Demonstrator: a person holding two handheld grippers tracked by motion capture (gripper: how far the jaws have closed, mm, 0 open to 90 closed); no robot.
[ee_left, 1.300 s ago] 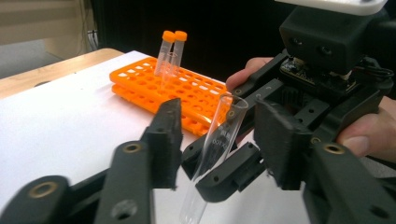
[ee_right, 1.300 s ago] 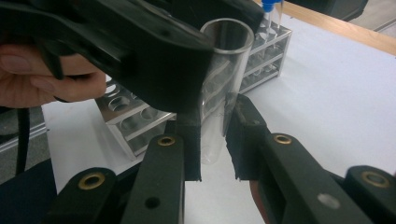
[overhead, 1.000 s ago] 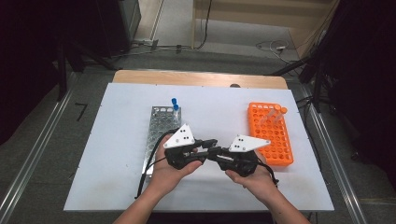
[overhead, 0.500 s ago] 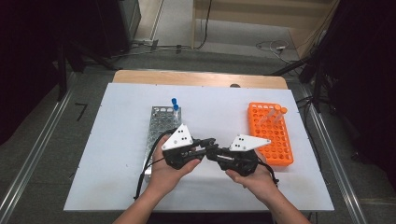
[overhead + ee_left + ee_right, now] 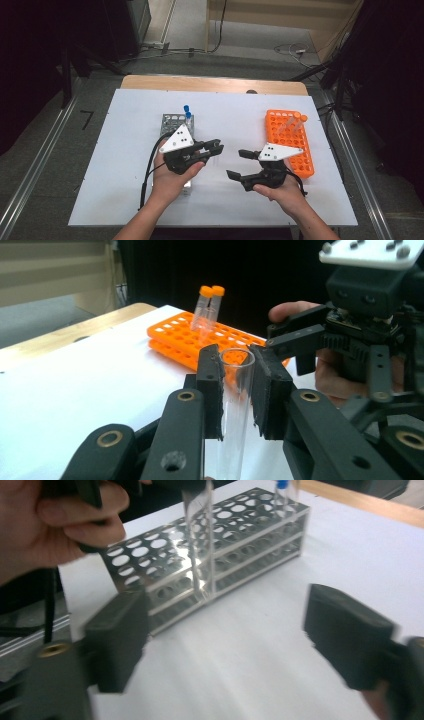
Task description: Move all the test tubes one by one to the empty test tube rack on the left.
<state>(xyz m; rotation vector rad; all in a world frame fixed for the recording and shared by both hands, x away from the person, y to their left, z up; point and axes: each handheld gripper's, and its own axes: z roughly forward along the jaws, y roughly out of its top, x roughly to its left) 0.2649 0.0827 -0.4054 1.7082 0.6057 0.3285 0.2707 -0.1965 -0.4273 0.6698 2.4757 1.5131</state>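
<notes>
While the two grippers hang side by side over the middle of the tabletop point(image 5: 125, 200) toward its near edge, the handover looks done. The left gripper point(image 5: 216, 146) has its fingers point(image 5: 210, 385) clenched on a clear, uncapped glass tube point(image 5: 235, 405), which stands upright between the pads, mouth up. In the right gripper view that same tube point(image 5: 199, 540) hangs in front of the silver rack point(image 5: 220, 545), near it but above the white surface and not yet in any hole.

The right gripper point(image 5: 239, 164) has just been opening: its fingers point(image 5: 117, 640) are released and spread wide with nothing between them, bare tabletop below. So it has let go, and the tube now belongs to the left hand point(image 5: 172, 177) alone.

What's already settled? Two blue-capped tubes point(image 5: 187, 111) stand at the far end of the silver rack point(image 5: 170, 120), left of centre. Over by the right edge, the orange rack point(image 5: 287, 145) holds two orange-capped tubes point(image 5: 210, 305), leaning together at its far end.

What's left, by my reading: the left gripper has to carry the tube the short way to the silver rack just beside it, line it up over a free hole and lower it in. Plenty of holes are open. I'd call this tube's trip past halfway, with placement pending.
</notes>
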